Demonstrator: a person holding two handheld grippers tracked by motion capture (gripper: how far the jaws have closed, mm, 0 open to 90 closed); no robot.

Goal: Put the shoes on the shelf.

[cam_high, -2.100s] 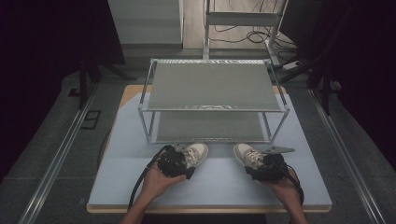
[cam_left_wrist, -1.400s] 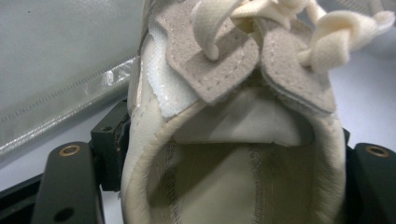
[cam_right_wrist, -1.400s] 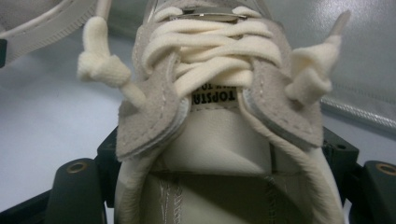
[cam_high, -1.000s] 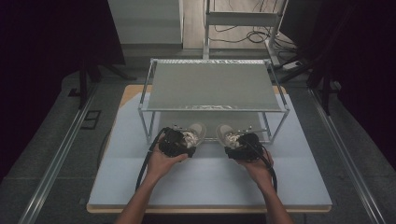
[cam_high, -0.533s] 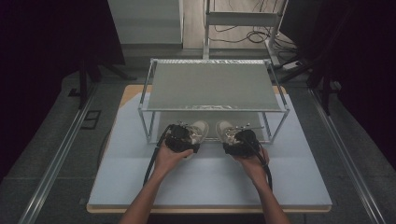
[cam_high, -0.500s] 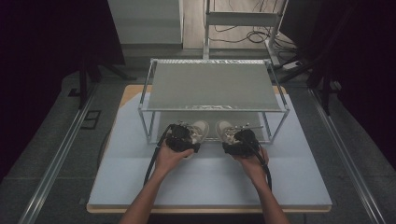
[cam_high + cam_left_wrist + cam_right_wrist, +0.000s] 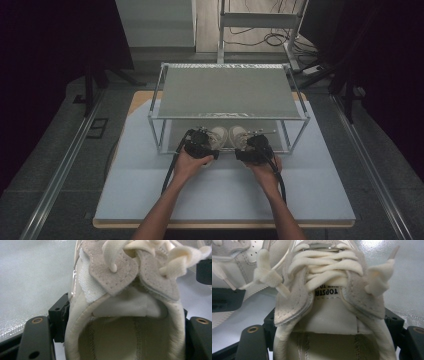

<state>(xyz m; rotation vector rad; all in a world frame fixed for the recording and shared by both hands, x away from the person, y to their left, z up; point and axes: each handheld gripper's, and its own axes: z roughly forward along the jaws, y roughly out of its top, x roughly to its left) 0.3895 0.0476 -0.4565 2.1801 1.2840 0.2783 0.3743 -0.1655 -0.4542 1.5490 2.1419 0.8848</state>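
Observation:
Two cream suede sneakers with thick laces stand side by side at the front of the metal rack's (image 7: 227, 92) lower level. My left gripper (image 7: 200, 143) is shut on the left sneaker (image 7: 218, 135); in the left gripper view its black fingers (image 7: 37, 338) press both sides of the left sneaker's (image 7: 125, 300) heel collar. My right gripper (image 7: 255, 147) is shut on the right sneaker (image 7: 238, 135); in the right gripper view the fingers (image 7: 253, 340) clasp the right sneaker's (image 7: 327, 302) collar, with the left sneaker (image 7: 234, 267) close beside it.
The rack has a grey mesh top shelf on thin silver posts (image 7: 161, 142), which overhangs the sneakers' toes. It stands on a pale blue board (image 7: 225, 195). Black cables trail from both grippers toward the front edge. A dark floor rail (image 7: 60, 175) runs along the left.
Both hands have carried the sneakers forward and closer together, from the open board to the front of the rack, with the toes now under the top shelf. Both grips are unchanged.

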